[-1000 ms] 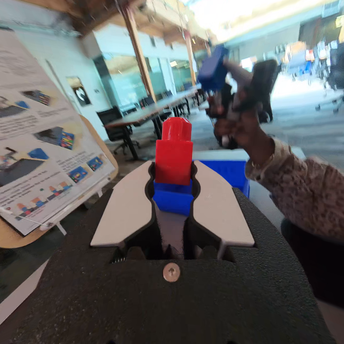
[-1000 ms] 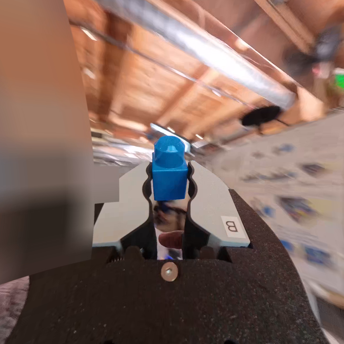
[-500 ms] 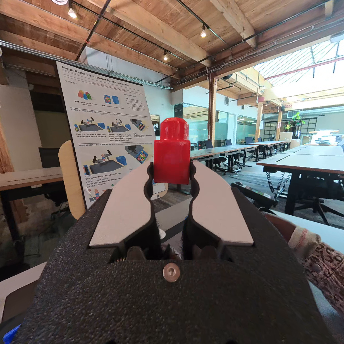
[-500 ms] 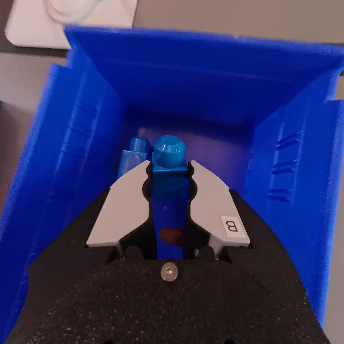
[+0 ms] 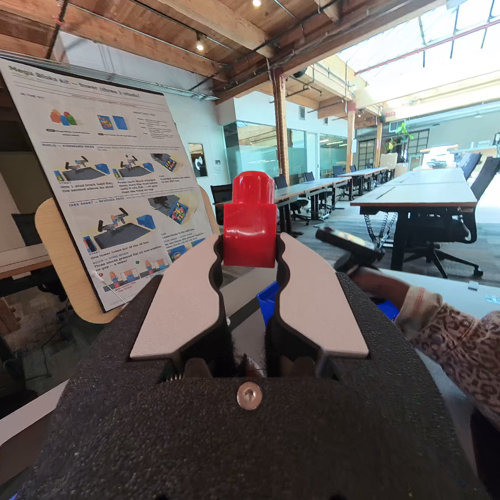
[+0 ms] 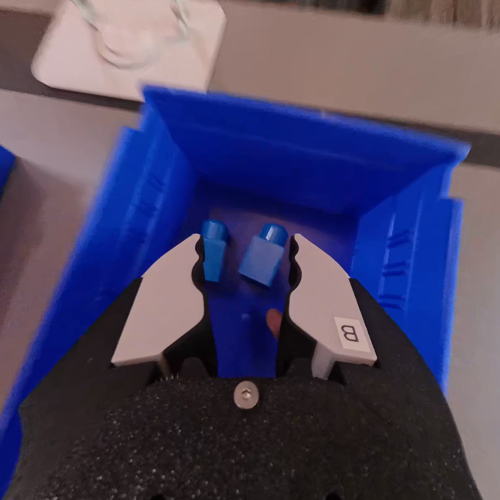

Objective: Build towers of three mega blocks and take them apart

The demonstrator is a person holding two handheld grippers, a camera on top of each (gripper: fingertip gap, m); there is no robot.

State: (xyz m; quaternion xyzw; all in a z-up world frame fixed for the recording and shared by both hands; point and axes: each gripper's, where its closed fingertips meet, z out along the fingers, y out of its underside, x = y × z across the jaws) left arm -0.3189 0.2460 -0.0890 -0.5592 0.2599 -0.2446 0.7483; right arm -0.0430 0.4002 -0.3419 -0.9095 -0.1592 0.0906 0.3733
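My left gripper [image 5: 249,250] is shut on a red one-stud block [image 5: 249,227] and holds it upright in the air, stud up. My right gripper [image 6: 244,250] is open and empty over a blue bin [image 6: 270,151]. Two blue one-stud blocks lie on the bin floor: one [image 6: 262,258] between my right fingertips, the other [image 6: 214,253] beside the left fingertip. The right gripper and the hand holding it also show in the left wrist view [image 5: 349,243], low on the right above a blue bin edge [image 5: 266,300].
An instruction board [image 5: 108,184] on a wooden stand stands to the left of the left gripper. A white pad with a clear glass object [image 6: 130,46] lies beyond the bin. A patterned sleeve [image 5: 454,349] is at the right. Office tables and chairs [image 5: 422,194] fill the background.
My right gripper swung down over the blue bin, opened and let go of its blue block, which now lies in the bin. My left gripper still holds the red block, lifted clear of the blue block under it.
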